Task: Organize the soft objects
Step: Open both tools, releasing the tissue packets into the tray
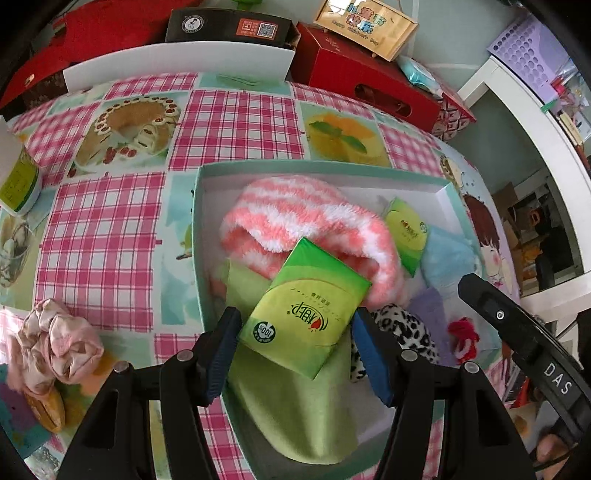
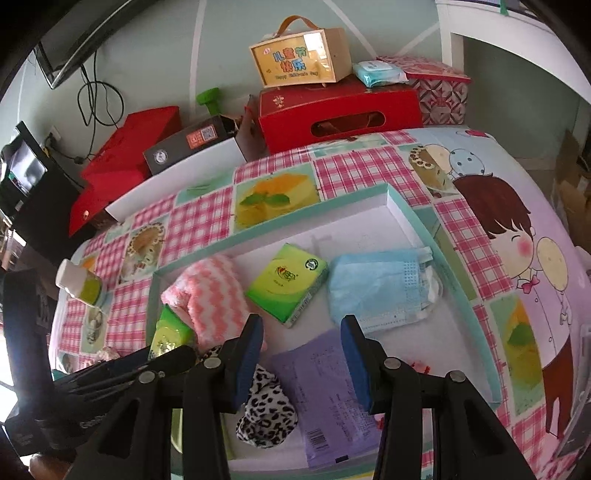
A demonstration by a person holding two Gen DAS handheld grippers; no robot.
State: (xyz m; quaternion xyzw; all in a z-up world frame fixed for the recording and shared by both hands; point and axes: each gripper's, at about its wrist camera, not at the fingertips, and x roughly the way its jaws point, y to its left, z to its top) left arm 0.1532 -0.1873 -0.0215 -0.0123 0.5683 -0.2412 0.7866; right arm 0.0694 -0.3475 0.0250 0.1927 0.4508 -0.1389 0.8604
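A teal-rimmed white box [image 1: 317, 168] [image 2: 391, 192] on the table holds soft things. My left gripper [image 1: 295, 332] is open around a green tissue pack [image 1: 308, 306], which rests on a green cloth [image 1: 295, 413] and a pink-white fuzzy sock [image 1: 295, 218]. A second tissue pack [image 2: 288, 282], a blue mask pack [image 2: 380, 288], a purple packet [image 2: 325, 398] and a leopard scrunchie [image 2: 267, 410] lie in the box. My right gripper [image 2: 301, 336] is open and empty above the purple packet. A pink scrunchie [image 1: 55, 339] lies outside the box.
A white-green bottle [image 1: 16, 177] [image 2: 79, 282] lies at the table's left. Red boxes [image 2: 340, 110], a black box [image 1: 229, 26] and a yellow gift box [image 2: 299, 61] stand along the back edge. A white shelf [image 1: 535, 122] is to the right.
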